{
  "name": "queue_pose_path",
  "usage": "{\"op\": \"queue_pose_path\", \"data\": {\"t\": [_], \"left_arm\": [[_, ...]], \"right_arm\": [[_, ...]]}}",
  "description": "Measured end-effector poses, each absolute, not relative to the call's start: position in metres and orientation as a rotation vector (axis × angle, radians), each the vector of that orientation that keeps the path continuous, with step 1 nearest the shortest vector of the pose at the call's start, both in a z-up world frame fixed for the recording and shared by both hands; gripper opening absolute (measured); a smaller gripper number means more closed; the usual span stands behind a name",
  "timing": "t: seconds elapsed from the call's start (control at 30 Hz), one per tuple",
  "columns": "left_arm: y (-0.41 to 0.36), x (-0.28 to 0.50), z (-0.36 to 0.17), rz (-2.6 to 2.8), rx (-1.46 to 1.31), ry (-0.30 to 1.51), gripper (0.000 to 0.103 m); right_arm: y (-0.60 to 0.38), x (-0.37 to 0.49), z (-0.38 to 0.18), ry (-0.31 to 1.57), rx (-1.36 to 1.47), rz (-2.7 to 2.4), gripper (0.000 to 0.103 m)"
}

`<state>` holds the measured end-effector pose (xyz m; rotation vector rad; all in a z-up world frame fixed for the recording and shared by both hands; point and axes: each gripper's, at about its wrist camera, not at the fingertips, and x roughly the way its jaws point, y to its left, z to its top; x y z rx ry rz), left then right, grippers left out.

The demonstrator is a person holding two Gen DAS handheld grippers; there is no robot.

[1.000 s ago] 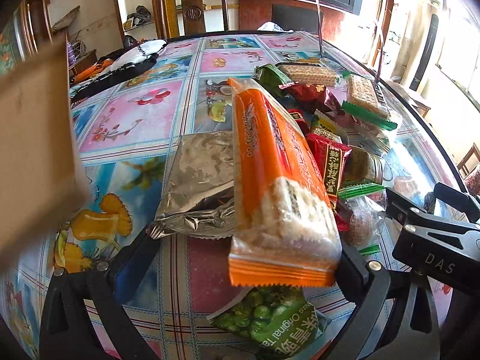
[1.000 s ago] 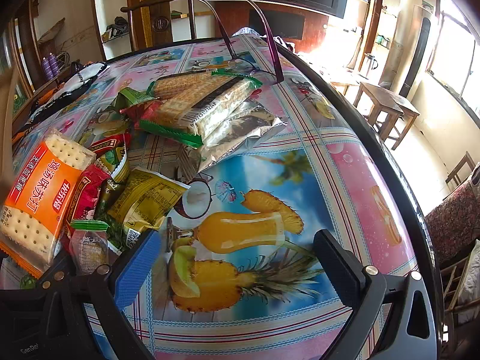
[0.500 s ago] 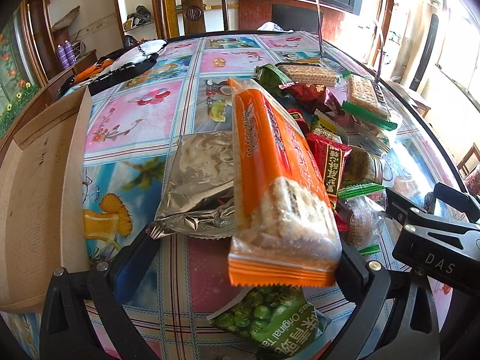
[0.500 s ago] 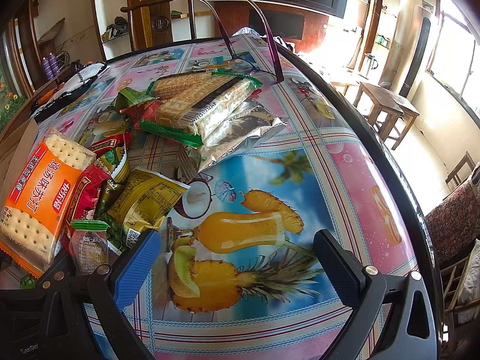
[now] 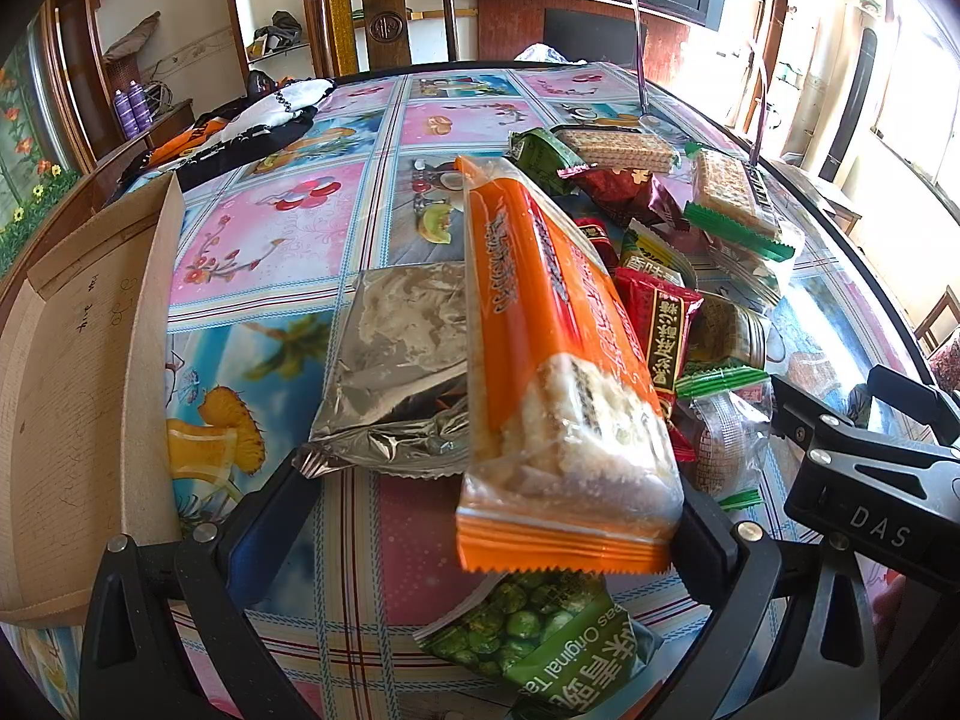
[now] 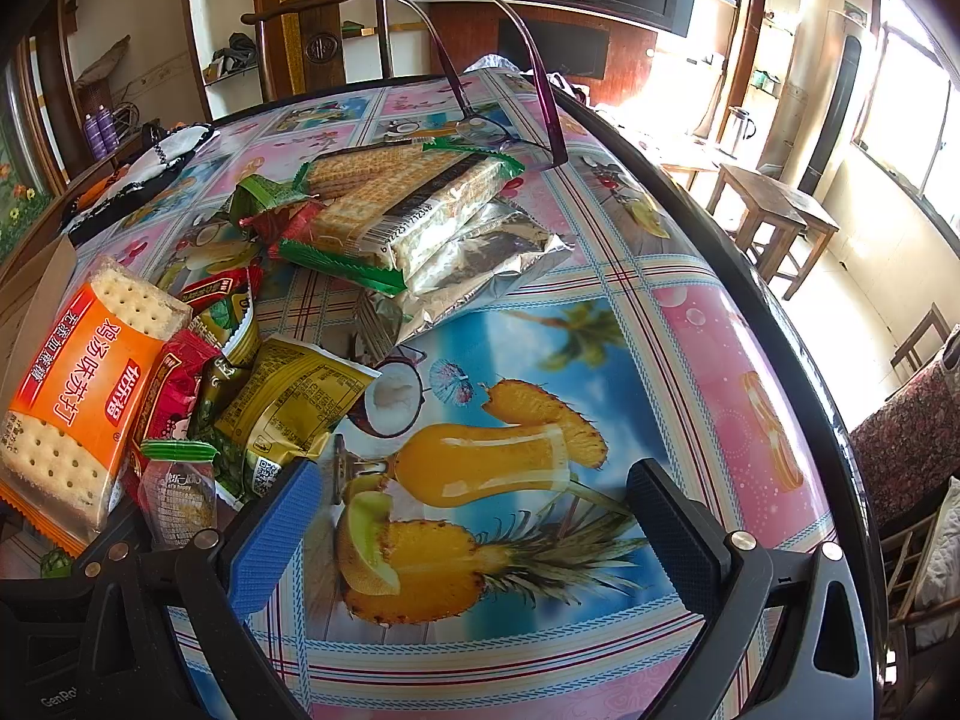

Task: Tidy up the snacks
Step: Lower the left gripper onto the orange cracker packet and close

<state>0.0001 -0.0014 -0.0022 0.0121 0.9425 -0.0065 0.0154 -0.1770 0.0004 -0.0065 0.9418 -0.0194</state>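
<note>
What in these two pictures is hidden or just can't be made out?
- Left wrist view: whether the jaws pinch the orange pack; the pack covers them.
- Left wrist view: the box interior, cut off by the edge.
- Right wrist view: the small jelly cup label, too tiny.

You cannot see the whole green pea bag (image 5: 540,648); the orange cracker pack (image 5: 558,360) covers its top, and the edge at 6 o'clock cuts it. At 9 o'clock, the cardboard box (image 5: 72,396) is cut off.
</note>
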Motion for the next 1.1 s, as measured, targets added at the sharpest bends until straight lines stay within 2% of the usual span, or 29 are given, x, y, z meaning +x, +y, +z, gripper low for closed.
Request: {"op": "queue_pose_path", "data": {"t": [0.37,0.57,0.67,0.7,0.77,0.8,1.0,1.1], "left_arm": [[0.002,-0.015,-0.002,-0.15,0.09,0.972,0.103],[0.006,-0.019,0.009,-0.187,0.035,0.941,0.103],[0.011,-0.021,0.015,-0.19,0.011,0.912,0.102],[0.011,-0.022,0.016,-0.197,0.003,0.905,0.098],[0.014,-0.023,0.02,-0.199,-0.013,0.884,0.09],[0.016,-0.024,0.023,-0.201,-0.027,0.869,0.087],[0.027,-0.021,0.029,-0.222,-0.113,0.855,0.087],[0.028,-0.017,0.035,-0.191,-0.099,0.835,0.087]], "right_arm": [[-0.176,0.012,0.0,0.944,-0.015,-0.001,0.102],[-0.181,0.007,0.002,0.922,0.018,0.057,0.101],[-0.192,0.001,0.007,0.887,0.103,0.093,0.09],[-0.195,0.0,0.008,0.884,0.118,0.095,0.087],[-0.198,-0.002,0.009,0.877,0.15,0.116,0.069],[-0.199,-0.003,0.011,0.868,0.173,0.139,0.066],[-0.213,-0.017,0.031,0.742,0.244,0.124,0.064],[-0.23,-0.02,0.029,0.747,0.322,0.088,0.064]]}}
